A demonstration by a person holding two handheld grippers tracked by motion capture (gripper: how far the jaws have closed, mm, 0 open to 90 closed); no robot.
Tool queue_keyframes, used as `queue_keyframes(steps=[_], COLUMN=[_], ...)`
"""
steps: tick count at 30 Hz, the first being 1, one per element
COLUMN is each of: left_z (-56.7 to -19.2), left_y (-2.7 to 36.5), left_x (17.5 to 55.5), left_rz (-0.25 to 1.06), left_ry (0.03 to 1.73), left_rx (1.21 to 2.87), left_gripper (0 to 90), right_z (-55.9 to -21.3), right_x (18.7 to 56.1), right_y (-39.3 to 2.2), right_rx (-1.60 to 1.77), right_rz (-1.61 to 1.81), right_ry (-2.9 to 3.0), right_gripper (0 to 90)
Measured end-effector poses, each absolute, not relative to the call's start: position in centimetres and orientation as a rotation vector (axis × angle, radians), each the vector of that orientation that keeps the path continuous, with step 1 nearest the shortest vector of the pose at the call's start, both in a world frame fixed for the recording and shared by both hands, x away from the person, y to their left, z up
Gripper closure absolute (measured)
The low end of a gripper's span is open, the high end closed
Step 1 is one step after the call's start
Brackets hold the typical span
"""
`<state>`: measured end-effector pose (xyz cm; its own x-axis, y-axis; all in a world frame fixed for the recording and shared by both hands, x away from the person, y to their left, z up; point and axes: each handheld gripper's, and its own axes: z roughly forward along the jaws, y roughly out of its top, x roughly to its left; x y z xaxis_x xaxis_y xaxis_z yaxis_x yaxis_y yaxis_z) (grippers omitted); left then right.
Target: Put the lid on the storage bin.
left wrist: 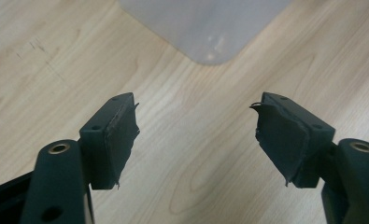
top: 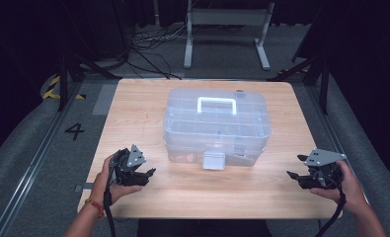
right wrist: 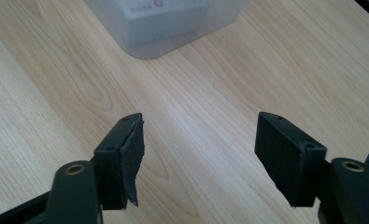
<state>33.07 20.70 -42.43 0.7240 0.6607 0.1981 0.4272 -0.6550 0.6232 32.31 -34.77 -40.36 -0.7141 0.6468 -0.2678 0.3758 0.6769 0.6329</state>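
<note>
**Two grippers flanking a closed storage box before contact**

A translucent plastic storage box (top: 217,126) stands in the middle of the wooden table (top: 133,98), its lid down, its white handle (top: 216,104) on top and its grey front latch (top: 213,160) facing the near edge. The left gripper (top: 144,177) rests low near the left near corner of the table; the right gripper (top: 294,177) sits near the right near corner. Both point inward toward the box and stand well apart from it. In the left gripper view the jaws are spread wide with only bare wood between them, and a rounded corner of the box lies beyond. The right gripper view shows the same: jaws parted, nothing between the pads, a box corner ahead with a white label visible through its wall. The step in hand appears to be the approach to the box. The next move probably calls for bringing one gripper to the front latch or the handle while the other steadies the body.
</note>
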Motion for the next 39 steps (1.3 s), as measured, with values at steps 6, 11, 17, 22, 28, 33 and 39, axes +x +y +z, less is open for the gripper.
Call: queue_keyframes(steps=[6, 11, 17, 22, 28, 33, 39], left_z=[-43.8, -44.5, -45.5, -46.1, -47.2, -47.9, -48.2], left_y=[21.5, 22.9, 24.2, 25.4, 26.5, 27.7, 28.0], left_x=[32.6, 32.3, 31.8, 31.5, 31.4, 31.7, 31.7], left_rz=[0.543, 0.520, 0.504, 0.458, 0.428, 0.364, 0.390], left_ry=[0.810, 0.825, 0.849, 0.891, 0.953, 1.027, 1.006], left_rx=[2.401, 2.382, 2.372, 2.347, 2.323, 2.232, 2.207], left_gripper=[27.3, 26.4, 25.4, 22.1, 17.6, 15.3, 14.0], right_z=[-42.0, -43.5, -45.0, -46.2, -47.3, -48.1, -48.7], right_x=[32.4, 32.6, 32.7, 32.6, 32.5, 32.7, 32.9], right_y=[-35.9, -37.1, -38.2, -38.9, -39.5, -40.1, -40.7], right_rx=[0.845, 0.884, 0.949, 0.998, 1.045, 1.103, 1.166], right_rz=[0.766, 0.794, 0.810, 0.829, 0.875, 0.954, 1.029], right_ry=[2.400, 2.396, 2.380, 2.370, 2.357, 2.334, 2.296], right_gripper=[29.2, 27.0, 26.2, 25.9, 24.5, 23.1, 20.6])
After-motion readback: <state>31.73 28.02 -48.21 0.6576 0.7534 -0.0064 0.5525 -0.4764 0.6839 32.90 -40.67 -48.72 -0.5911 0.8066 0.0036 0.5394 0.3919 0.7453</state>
